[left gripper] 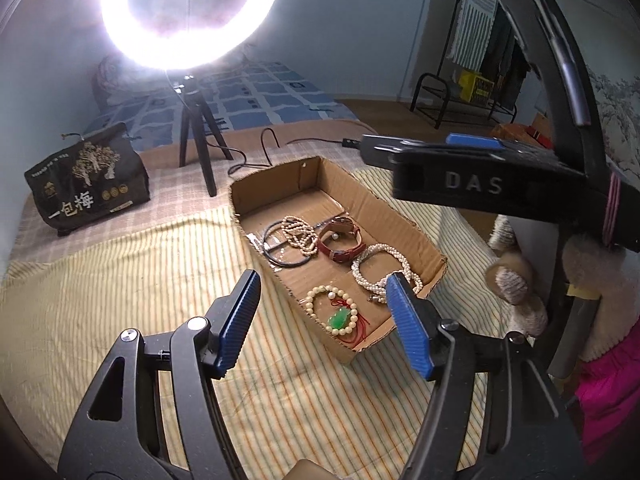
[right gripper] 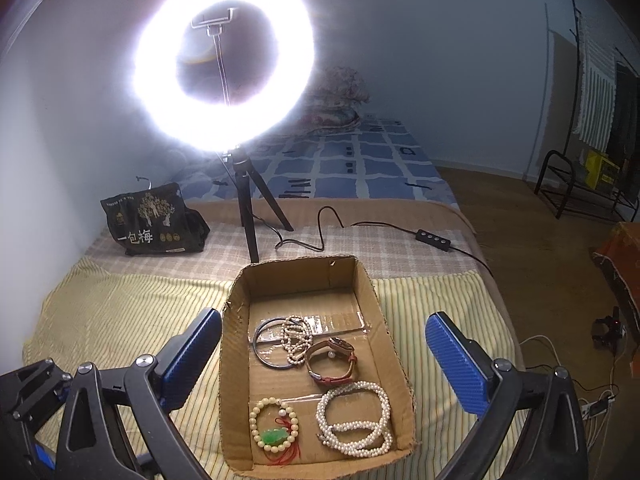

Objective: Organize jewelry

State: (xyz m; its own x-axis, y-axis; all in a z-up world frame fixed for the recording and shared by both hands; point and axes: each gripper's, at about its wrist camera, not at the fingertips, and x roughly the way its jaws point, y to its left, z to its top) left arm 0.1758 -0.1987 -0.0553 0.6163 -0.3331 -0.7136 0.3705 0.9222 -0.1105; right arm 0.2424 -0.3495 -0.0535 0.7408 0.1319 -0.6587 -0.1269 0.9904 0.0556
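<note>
A shallow cardboard box [right gripper: 240,312] [left gripper: 420,232] lies on the striped bedcover. Inside it rest a cream bead bracelet with a green pendant [right gripper: 276,428] [left gripper: 340,312], a white pearl strand [right gripper: 356,420] [left gripper: 376,268], a red-strapped watch [right gripper: 332,360] [left gripper: 340,240], a dark bangle [right gripper: 264,340] [left gripper: 280,256] and a small bead string [right gripper: 296,340] [left gripper: 298,234]. My left gripper [left gripper: 324,322] hovers open above the box's near end, nothing between its blue pads. My right gripper [right gripper: 324,356] stands wide open, straddling the box from above, holding nothing. The right gripper's black body [left gripper: 480,176] crosses the left wrist view.
A bright ring light on a tripod [right gripper: 256,216] stands behind the box, its cable and switch [right gripper: 432,236] trailing right. A black printed bag [right gripper: 152,220] sits at back left. A blue patterned quilt [right gripper: 340,168] lies beyond. A gloved hand and pink sleeve [left gripper: 600,360] show at right.
</note>
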